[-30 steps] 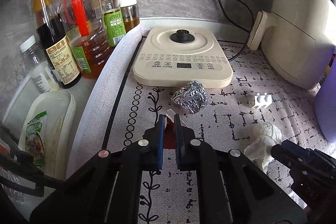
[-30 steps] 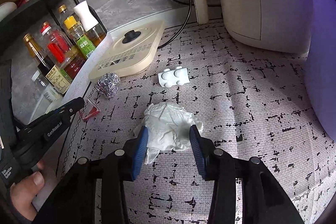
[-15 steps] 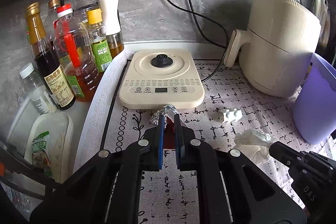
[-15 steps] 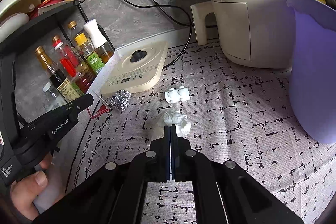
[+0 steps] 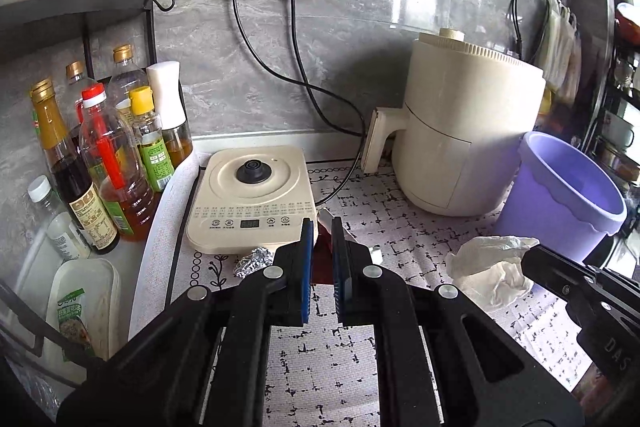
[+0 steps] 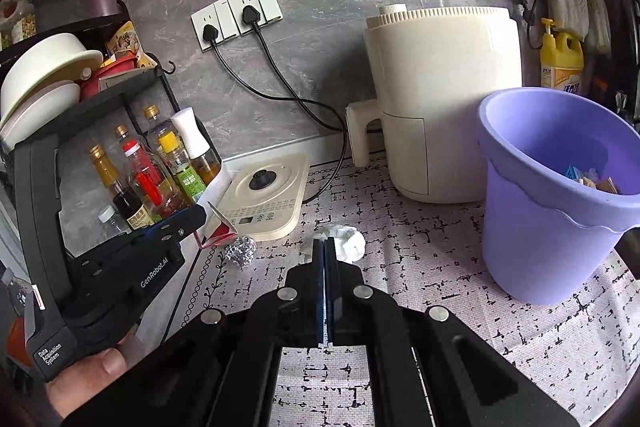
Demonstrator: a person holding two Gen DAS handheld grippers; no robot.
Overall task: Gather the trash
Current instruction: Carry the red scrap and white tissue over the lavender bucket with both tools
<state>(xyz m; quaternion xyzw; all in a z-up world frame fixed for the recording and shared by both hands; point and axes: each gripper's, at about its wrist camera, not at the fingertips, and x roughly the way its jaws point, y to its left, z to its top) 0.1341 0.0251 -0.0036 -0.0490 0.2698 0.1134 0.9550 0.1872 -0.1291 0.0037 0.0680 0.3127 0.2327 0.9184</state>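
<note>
Both claws are clamped on trash, right gripper [image 6: 324,247] pinching the crumpled white tissue [image 6: 348,242], left gripper [image 5: 321,231] the red-and-white wrapper [image 6: 218,225], with the lilac plastic bin [image 6: 556,195] nearer the right.

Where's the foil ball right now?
The foil ball lies on the mat in front of the cooktop, left of the tissue in the right claw.

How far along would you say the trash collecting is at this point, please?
Some scraps already lie in the purple bin. In hand: the left gripper pinches a red wrapper, and the right gripper is shut on a white tissue; neither is over the bin yet. Left on the mat: a foil ball, and a small white piece beside the left gripper.
</note>
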